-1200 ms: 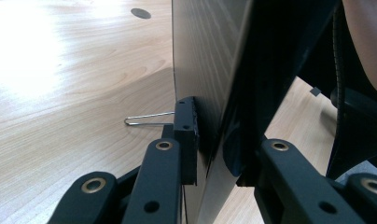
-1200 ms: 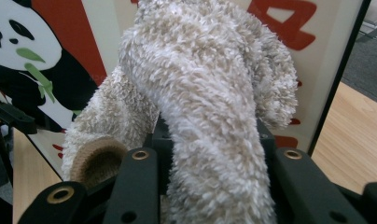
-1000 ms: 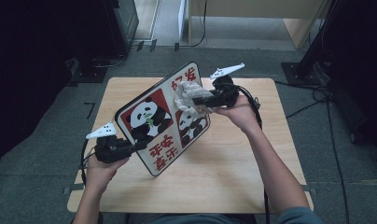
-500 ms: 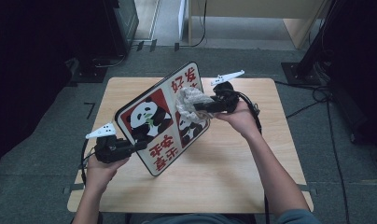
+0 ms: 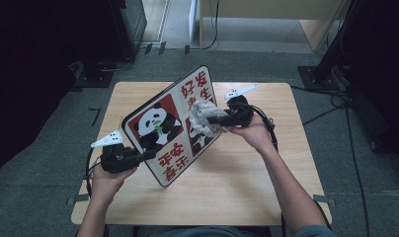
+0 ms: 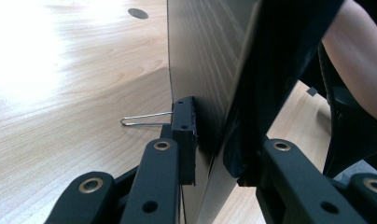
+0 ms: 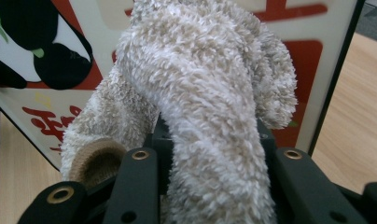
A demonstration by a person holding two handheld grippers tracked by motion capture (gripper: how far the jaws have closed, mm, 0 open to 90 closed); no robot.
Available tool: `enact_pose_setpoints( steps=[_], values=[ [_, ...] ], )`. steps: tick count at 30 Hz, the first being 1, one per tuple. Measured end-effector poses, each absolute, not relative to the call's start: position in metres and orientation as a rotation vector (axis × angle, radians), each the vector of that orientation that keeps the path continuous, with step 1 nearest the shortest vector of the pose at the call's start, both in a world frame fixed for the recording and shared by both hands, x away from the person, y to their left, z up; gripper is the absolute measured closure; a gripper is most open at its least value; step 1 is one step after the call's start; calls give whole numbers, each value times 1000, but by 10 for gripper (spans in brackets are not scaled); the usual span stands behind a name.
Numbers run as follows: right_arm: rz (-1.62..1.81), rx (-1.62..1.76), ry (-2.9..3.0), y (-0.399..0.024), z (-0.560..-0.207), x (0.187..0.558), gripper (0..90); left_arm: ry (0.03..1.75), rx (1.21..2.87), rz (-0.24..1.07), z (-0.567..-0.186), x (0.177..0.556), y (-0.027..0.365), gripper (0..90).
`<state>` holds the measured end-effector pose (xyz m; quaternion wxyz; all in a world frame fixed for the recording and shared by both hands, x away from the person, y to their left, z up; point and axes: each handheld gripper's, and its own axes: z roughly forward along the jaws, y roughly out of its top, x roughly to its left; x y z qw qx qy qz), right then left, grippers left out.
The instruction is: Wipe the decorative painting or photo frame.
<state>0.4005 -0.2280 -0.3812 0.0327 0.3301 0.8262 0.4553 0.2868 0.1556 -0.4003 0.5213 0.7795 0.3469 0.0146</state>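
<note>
On the wooden surface [image 5: 286, 163], my left claw [image 5: 147, 154] is clamping the panda board [image 5: 175, 128]; my right claw [image 5: 213, 120], gripping the cloth [image 5: 203, 116], is risking toppling it.

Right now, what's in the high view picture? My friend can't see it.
A person tilts a panda board up on a wooden table, the left gripper clamping its edge. The right gripper presses a fluffy beige cloth against its picture side.

One panda board [image 5: 170, 129], one fluffy cloth [image 5: 203, 117], two claws, one table [image 5: 247, 192].
</note>
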Motion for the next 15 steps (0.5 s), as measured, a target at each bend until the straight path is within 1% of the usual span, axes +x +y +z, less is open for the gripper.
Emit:
enact_pose_setpoints(
  steps=[15],
  values=[
    [1375, 1050, 2566, -230, -398, 395, 655, 850, 1856, 30, -401, 285, 155, 747]
  ],
)
